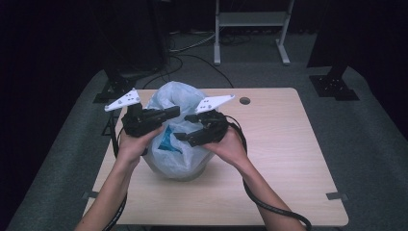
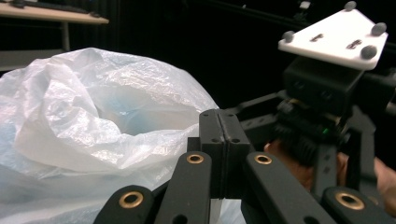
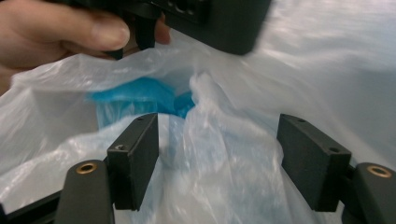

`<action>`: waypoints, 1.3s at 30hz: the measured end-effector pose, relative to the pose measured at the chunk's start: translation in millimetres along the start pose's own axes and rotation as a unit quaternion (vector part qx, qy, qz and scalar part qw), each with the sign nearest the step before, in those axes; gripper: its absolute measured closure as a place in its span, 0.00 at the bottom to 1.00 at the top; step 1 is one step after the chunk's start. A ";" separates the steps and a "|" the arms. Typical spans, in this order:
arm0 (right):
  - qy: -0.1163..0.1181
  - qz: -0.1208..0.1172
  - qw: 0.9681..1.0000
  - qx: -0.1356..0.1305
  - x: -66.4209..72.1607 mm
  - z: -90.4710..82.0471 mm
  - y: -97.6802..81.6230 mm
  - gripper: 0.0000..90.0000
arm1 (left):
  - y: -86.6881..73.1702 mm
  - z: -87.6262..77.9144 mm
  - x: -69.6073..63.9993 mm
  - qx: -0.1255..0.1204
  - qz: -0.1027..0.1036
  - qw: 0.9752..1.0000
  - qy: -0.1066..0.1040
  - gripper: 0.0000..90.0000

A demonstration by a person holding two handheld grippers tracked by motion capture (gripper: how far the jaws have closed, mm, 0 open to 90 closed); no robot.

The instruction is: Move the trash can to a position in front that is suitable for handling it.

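Two grippers meet over the bag point(image 1: 175, 144), which sits left of centre on the table point(image 1: 279, 144) with something blue point(image 3: 140, 91) inside. Our left gripper point(image 2: 224, 140) has its jaws pressed together, apparently pinching the rim, though we cannot confirm film between them. Our right gripper point(image 3: 217, 158) is spread wide around a fold; we should close low on it before pulling.

The high view looks forward and down from above the person's side onto the whole counter point(image 1: 288, 159), well back. The left gripper view rides low, looking along its claw point(image 2: 224, 140) across the plastic bag point(image 2: 93, 116). The right gripper view sits very close, facing into the same bag, which all three views share.
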State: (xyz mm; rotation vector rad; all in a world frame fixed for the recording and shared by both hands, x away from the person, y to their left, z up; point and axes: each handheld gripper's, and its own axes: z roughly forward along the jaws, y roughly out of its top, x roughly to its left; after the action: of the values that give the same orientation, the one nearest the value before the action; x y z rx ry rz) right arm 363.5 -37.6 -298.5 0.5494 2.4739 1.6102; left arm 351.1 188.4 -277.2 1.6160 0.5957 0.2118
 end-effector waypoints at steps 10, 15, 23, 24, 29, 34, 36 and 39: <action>-0.010 -0.014 1.000 -0.022 11.4 17.1 13.6 0.42 | 3.6 8.4 -9.6 -0.026 -0.012 0.999 -0.027 1.00; -0.011 -0.024 0.999 -0.037 12.8 20.6 10.3 0.67 | 2.6 9.8 -8.7 -0.038 -0.024 0.998 -0.034 1.00; -0.014 -0.041 0.998 -0.050 15.5 18.2 8.5 0.98 | 1.2 1.1 -3.6 -0.049 -0.035 0.998 -0.034 1.00; -0.012 -0.036 0.998 -0.052 14.8 16.9 8.3 0.98 | 1.6 -1.0 -2.9 -0.051 -0.034 0.998 -0.033 0.99; -0.005 -0.021 0.998 -0.063 11.9 10.8 8.4 0.99 | 2.3 -9.3 0.0 -0.051 -0.034 0.998 -0.026 0.97; 0.007 -0.019 0.998 -0.065 11.8 10.8 7.0 0.99 | 0.0 -11.1 2.6 -0.048 -0.035 0.998 -0.024 1.00; 0.026 -0.010 0.997 -0.071 10.2 10.0 6.8 0.98 | -1.2 -11.1 3.9 -0.049 -0.038 0.998 -0.025 1.00; 0.058 0.015 0.996 -0.072 6.9 10.0 8.3 0.84 | -2.7 -9.1 4.3 -0.049 -0.042 0.998 -0.029 1.00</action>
State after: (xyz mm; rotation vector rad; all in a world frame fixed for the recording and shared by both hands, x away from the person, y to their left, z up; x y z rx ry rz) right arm 362.1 -23.5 -294.7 0.4895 2.4131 1.8646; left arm 349.7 198.5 -279.4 1.4950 0.5987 0.1293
